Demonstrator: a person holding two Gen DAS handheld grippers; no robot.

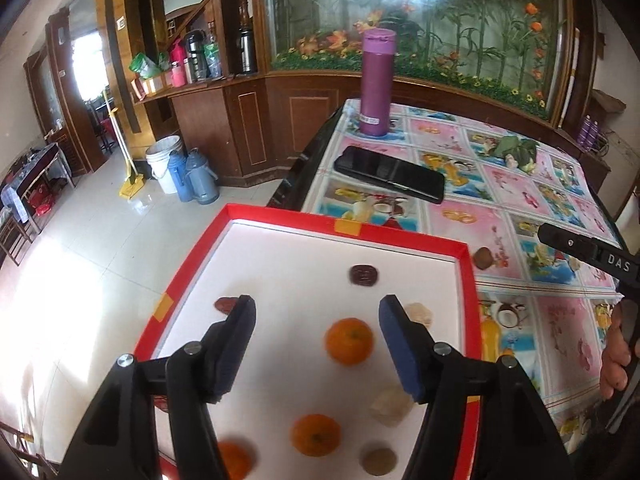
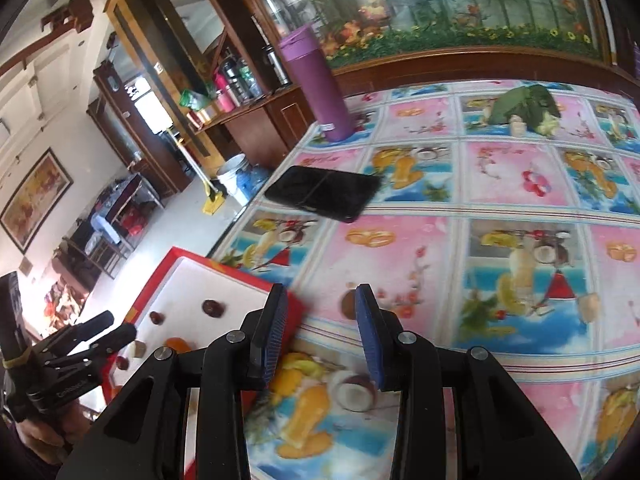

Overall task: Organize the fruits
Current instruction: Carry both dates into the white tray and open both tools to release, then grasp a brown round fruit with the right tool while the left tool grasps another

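Note:
A red-rimmed white tray [image 1: 467, 280] holds three oranges, the nearest to my fingers being one orange [image 1: 349, 341], plus dark dates [image 1: 364, 275] and pale pieces [image 1: 390, 404]. My left gripper [image 1: 316, 312] is open and empty above the tray, the orange between its fingers. A brown fruit [image 1: 483, 258] lies on the tablecloth just right of the tray; it shows in the right wrist view [image 2: 347, 305] too. My right gripper [image 2: 320, 300] is open and empty above the cloth, just short of that fruit. The tray [image 2: 236, 274] sits to its left.
A black phone [image 1: 390, 179] and a purple flask [image 1: 376, 82] stand behind the tray on the patterned tablecloth [image 2: 500, 184]. Green leaves with pale pieces [image 2: 526, 108] lie at the far side. The table's left edge drops to the tiled floor [image 1: 80, 260].

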